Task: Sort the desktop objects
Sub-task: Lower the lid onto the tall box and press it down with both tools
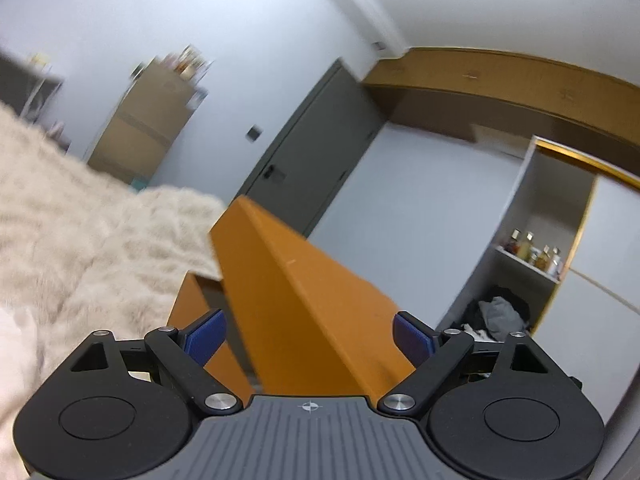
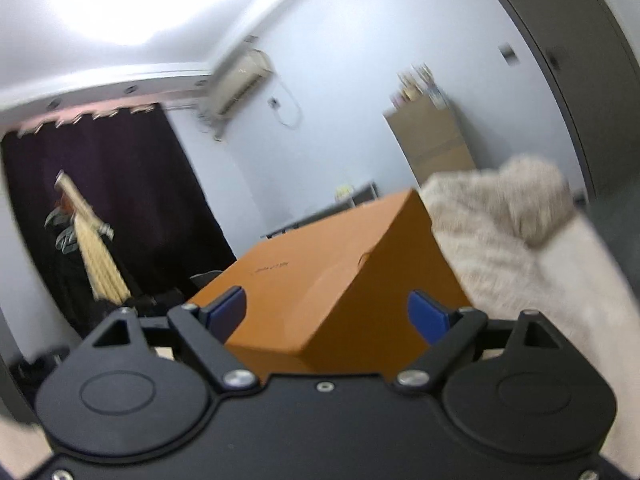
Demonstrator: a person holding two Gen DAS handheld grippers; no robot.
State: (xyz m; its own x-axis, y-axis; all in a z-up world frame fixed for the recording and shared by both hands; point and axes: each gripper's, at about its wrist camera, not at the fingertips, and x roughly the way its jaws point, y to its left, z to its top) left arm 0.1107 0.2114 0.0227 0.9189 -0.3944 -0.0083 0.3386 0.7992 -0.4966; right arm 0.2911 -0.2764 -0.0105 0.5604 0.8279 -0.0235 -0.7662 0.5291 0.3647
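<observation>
Orange cardboard fills the middle of both views: a large orange cardboard box (image 1: 304, 304) with flat matte faces stands between the two grippers. In the left wrist view one long upper edge of it runs from near the camera toward the far dark grey door (image 1: 316, 152), and an opened part, a lid or a flap, shows on the left side; I cannot tell which.

The left gripper (image 1: 310, 338) has its jaws wide apart, with the blue pads (image 1: 206, 340) on each side of the box. They seem just beside the cardboard, but I cannot tell if they touch it. The right gripper (image 2: 326, 314) is also spread wide, and a near corner of the same box (image 2: 332, 280) sits between its blue pads (image 2: 426, 316), with small dark print on the top face.

I judge that the box is approached from two sides because it is too wide and too light-walled for one gripper; each one takes a different end, so the box can be steadied or its lid handled. Both cameras look upward, so the desktop is hidden.

A fluffy beige fur blanket (image 2: 500, 232) lies just behind the box, on the right in the right wrist view. It is soft and could catch on the box if the box is pushed far.
</observation>
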